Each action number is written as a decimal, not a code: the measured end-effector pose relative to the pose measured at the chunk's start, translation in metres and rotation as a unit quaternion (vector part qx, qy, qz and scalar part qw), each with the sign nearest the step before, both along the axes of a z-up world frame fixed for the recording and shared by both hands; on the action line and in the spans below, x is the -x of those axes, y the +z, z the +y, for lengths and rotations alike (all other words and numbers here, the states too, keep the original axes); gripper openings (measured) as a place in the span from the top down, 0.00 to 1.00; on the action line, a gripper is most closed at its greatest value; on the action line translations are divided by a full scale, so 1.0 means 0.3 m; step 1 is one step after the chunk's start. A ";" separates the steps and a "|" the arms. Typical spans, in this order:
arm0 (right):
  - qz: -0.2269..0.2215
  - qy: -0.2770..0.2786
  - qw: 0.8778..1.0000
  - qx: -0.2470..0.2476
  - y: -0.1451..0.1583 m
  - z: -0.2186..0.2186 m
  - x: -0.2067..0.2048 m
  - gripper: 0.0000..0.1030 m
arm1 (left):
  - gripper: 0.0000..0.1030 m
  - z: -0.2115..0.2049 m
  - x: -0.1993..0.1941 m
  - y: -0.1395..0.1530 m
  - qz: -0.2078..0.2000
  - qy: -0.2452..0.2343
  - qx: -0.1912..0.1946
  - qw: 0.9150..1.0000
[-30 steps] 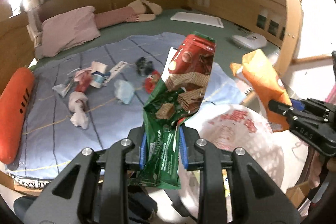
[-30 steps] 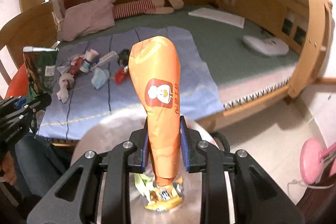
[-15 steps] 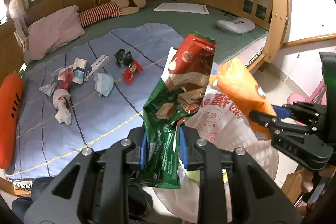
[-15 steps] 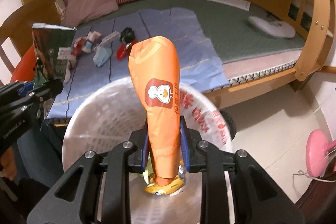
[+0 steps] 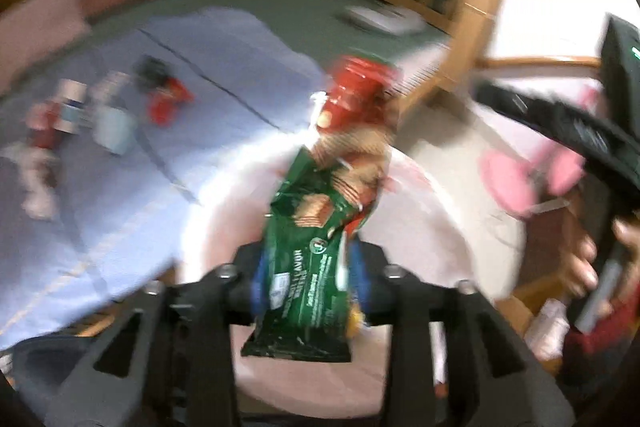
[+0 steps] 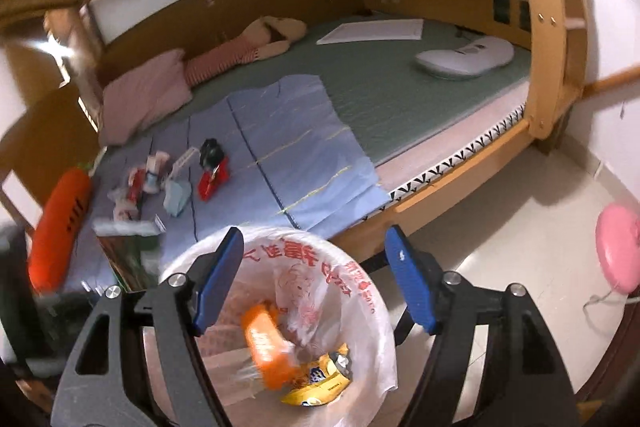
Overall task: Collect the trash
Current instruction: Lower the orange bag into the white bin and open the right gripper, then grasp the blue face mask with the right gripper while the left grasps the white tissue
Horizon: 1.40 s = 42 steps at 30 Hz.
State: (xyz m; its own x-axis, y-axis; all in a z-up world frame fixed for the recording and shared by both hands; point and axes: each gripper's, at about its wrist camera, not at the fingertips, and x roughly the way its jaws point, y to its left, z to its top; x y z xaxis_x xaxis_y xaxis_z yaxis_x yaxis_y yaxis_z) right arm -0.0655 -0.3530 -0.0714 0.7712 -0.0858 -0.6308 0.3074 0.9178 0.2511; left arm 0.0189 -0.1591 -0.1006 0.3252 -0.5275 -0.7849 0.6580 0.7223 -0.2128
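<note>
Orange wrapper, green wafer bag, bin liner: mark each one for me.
orange wrapper [image 6: 267,349], right wrist view, its middle.
green wafer bag [image 5: 308,267], left wrist view, green lower half.
bin liner [image 6: 372,311], right wrist view, right rim.

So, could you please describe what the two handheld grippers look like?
Both the left gripper and the right gripper have black angular frames with triangular cutouts, silver screw heads and blue pads on the fingers.

1. Right tongs [image 6: 312,279] now spread wide, no longer clamping the orange wrapper [image 6: 266,347].
2. Orange wrapper dropped into the lined bin [image 6: 372,311] below the tongs.
3. Left tongs [image 5: 308,279] swung over the bin with the green wrapper [image 5: 320,227], view blurred.
</note>
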 end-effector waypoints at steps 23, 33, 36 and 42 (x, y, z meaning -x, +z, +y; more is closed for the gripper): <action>0.078 0.095 0.992 0.023 -0.012 0.252 -0.466 0.30 | 0.11 0.643 -0.857 -0.229 -0.084 0.341 -0.165 0.922; 0.106 0.169 0.978 0.062 -0.029 0.471 -0.712 0.30 | 0.12 0.668 -1.031 -0.381 -0.018 0.270 -0.169 0.948; 0.134 0.192 0.968 0.094 -0.064 0.552 -0.817 0.30 | 0.12 0.766 -1.067 -0.380 0.006 0.298 -0.118 0.947; 0.187 0.257 0.943 0.101 -0.205 0.708 -1.054 0.30 | 0.28 0.887 -1.085 -0.390 0.042 0.343 -0.044 0.937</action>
